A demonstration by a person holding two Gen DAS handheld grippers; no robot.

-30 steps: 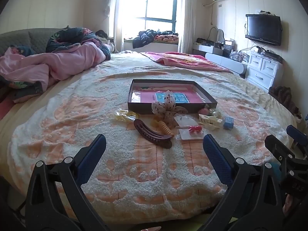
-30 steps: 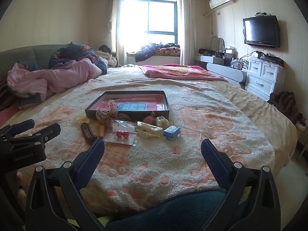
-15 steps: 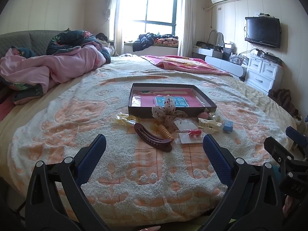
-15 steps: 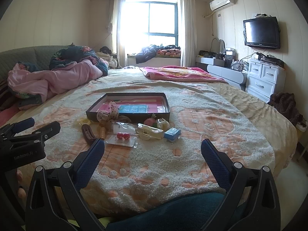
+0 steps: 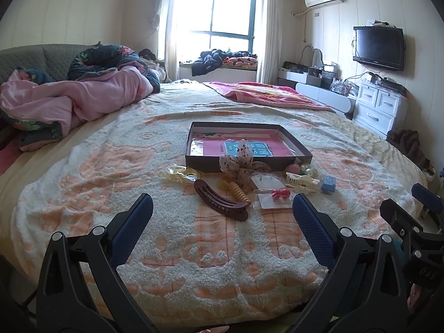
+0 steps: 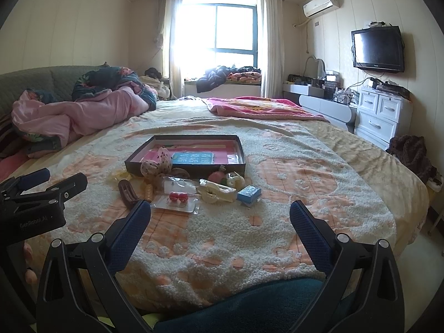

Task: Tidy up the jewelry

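Note:
A dark shallow box (image 5: pixel 302 154) with a pink lining stands on the bed; it also shows in the right wrist view (image 6: pixel 244 161). In front of it lie hair accessories: a brown hair clip (image 5: pixel 219 199), a spotted fabric bow (image 5: pixel 238 162), a yellow ring (image 5: pixel 181 173), red bobbles in a packet (image 5: pixel 280 194), a cream claw clip (image 5: pixel 301 180) and a small blue box (image 5: pixel 328 184). My left gripper (image 5: pixel 222 219) is open and empty, short of the brown clip. My right gripper (image 6: pixel 220 222) is open and empty, short of the red bobbles (image 6: pixel 177 197).
The items lie on a cream and orange bedspread (image 5: pixel 194 249). A pink quilt (image 5: pixel 69 102) is heaped at the far left. White drawers (image 6: pixel 380 116) and a TV (image 6: pixel 377 48) stand at the right wall. The left gripper shows at the left edge of the right wrist view (image 6: pixel 36 194).
Both grippers have moved slightly forward toward the items and tilted up a little. Their jaws stay wide open. Nothing on the bed has moved.

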